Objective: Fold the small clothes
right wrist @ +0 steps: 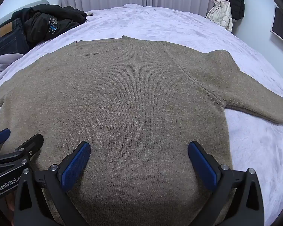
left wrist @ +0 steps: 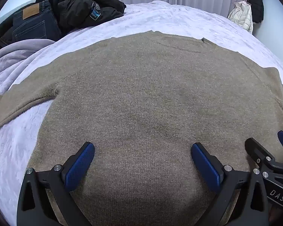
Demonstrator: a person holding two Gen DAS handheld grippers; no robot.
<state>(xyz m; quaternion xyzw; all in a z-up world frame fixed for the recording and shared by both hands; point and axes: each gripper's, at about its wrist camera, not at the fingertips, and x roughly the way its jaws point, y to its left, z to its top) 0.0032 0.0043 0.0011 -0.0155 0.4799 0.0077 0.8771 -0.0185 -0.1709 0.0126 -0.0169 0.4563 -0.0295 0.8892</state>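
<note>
Sweater (left wrist: pixel 141 94) lay flat, unfolded on bed (left wrist: pixel 160 18); sleeves at three and nine o'clock. Left claw (left wrist: pixel 142 158) and right claw (right wrist: pixel 138 156) were wide, empty.

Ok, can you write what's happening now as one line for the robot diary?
stage: before first fold | brown sweater: flat on bed, sleeves out | left gripper: open, above hem | right gripper: open, above hem

Black angular left tongs (left wrist: pixel 142 166) and right tongs (right wrist: pixel 138 164) — ribbed blue pads, silver screws, white "DAS" and "GenRobot" lettering.
</note>
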